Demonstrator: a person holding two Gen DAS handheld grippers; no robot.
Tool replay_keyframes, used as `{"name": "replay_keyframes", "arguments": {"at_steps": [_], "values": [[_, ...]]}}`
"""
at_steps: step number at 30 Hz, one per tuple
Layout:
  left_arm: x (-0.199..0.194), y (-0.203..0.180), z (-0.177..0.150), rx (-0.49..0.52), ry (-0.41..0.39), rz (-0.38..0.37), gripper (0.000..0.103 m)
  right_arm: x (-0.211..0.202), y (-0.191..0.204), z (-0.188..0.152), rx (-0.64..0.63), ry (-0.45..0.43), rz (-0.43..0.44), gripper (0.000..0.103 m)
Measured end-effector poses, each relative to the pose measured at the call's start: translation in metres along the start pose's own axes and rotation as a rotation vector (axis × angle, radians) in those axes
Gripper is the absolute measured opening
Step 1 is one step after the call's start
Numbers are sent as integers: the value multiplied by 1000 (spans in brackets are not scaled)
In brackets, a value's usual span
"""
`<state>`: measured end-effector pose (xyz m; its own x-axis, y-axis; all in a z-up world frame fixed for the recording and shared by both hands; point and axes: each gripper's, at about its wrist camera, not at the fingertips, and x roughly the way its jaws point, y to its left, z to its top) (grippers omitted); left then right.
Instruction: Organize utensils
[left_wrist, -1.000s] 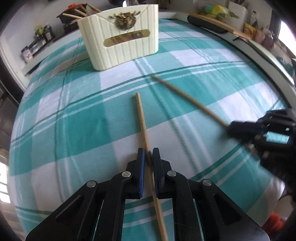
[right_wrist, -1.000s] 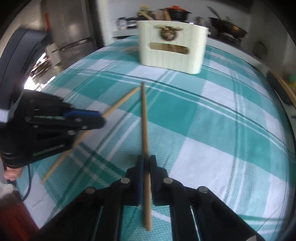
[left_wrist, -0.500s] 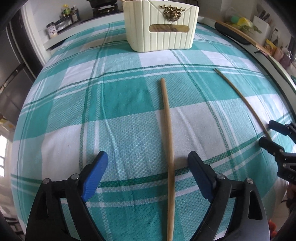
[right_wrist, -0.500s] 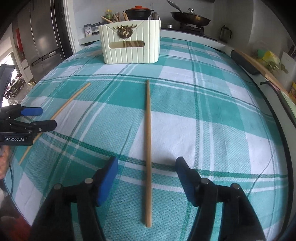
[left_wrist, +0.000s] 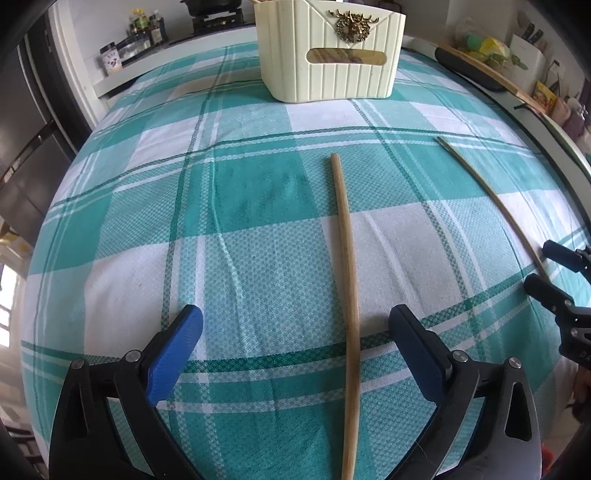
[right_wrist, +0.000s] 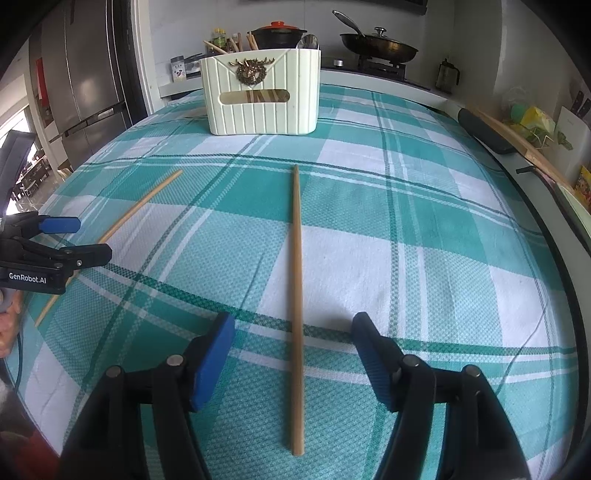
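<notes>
Teal-and-white checked cloth (left_wrist: 258, 258) is seen over the bench, kitchen counter behind.

Left wrist view: left gripper (left_wrist: 295, 328) at lower frame, jaws spread wide, nothing held. One chopstick (left_wrist: 347, 280) lies flat on the cloth between the fingers, untouched. A second chopstick (left_wrist: 487, 192) lies at right, its near end by the right gripper (left_wrist: 543, 269) at the right edge. Cream utensil holder (left_wrist: 328, 55) stands at top centre.

Right wrist view: right gripper (right_wrist: 293, 336) at lower frame, jaws wide apart, empty, with the second chopstick (right_wrist: 297, 295) lying between the fingers. The first chopstick (right_wrist: 125, 221) lies at left beside the left gripper (right_wrist: 92, 240), seen open. Utensil holder (right_wrist: 262, 96) at top centre, holding chopsticks and a spoon.
</notes>
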<state>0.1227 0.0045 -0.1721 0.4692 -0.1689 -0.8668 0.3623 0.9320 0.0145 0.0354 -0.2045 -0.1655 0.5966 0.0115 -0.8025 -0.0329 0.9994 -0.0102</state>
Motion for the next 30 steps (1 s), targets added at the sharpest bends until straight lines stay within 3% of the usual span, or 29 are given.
{"name": "replay_keyframes", "arguments": {"at_steps": [7, 12, 16, 19, 21, 24, 25, 27, 28, 29, 30], "values": [[2, 1, 2, 31, 12, -25, 102, 1, 1, 1, -2, 5, -18, 71], [7, 3, 9, 116, 97, -85, 103, 10, -7, 13, 36, 96, -35, 87], [11, 1, 18, 176, 184, -107, 103, 16, -10, 24, -21, 175, 21, 87], [16, -7, 31, 205, 217, -107, 98, 28, -14, 45, -58, 254, 79, 79], [20, -15, 42, 229, 219, -113, 91, 38, -14, 62, -75, 294, 108, 63], [28, -23, 62, 237, 227, -116, 82, 59, -18, 91, -67, 327, 125, 51], [31, -25, 70, 232, 225, -117, 74, 66, -20, 102, -59, 328, 120, 48], [36, -26, 84, 221, 216, -114, 53, 81, -25, 121, -24, 331, 123, 35], [35, -28, 88, 221, 206, -107, 36, 88, -28, 131, 9, 319, 133, 32], [37, -29, 92, 219, 203, -110, 12, 95, -29, 137, 28, 323, 143, 17], [38, -29, 96, 213, 193, -112, 9, 100, -30, 143, 46, 313, 141, 6]]}}
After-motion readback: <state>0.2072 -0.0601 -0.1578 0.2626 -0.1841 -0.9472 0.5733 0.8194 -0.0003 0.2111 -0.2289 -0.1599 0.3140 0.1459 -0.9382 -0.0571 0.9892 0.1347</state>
